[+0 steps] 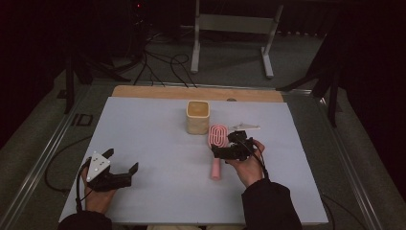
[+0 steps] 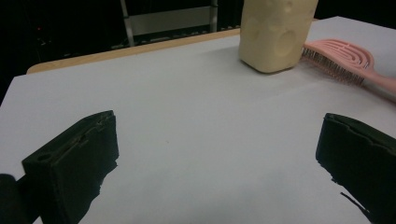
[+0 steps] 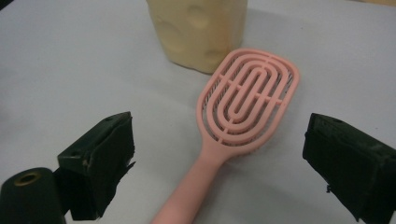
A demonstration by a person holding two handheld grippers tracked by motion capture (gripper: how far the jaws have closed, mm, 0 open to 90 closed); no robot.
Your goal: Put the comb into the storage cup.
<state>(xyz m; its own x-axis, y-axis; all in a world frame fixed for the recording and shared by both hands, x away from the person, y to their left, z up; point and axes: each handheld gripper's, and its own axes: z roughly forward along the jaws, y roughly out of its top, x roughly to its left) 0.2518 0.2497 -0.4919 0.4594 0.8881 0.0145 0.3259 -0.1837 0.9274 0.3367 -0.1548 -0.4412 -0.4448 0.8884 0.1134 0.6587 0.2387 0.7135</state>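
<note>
If the right tongs (image 3: 217, 154), jaws apart over the pink brush (image 3: 247, 100), close off-centre, it may skid into the cream container (image 3: 198, 30).

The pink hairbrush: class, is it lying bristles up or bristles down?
Bristles down. The pink hairbrush shows its slotted back upward, bristles against the table.

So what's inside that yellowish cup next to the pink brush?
From above, the cup shows its open rim and a yellowish inside, with nothing sticking out. Its bottom is too dim to tell. The pink brush lies beside it, bristles down on the white table.
</note>
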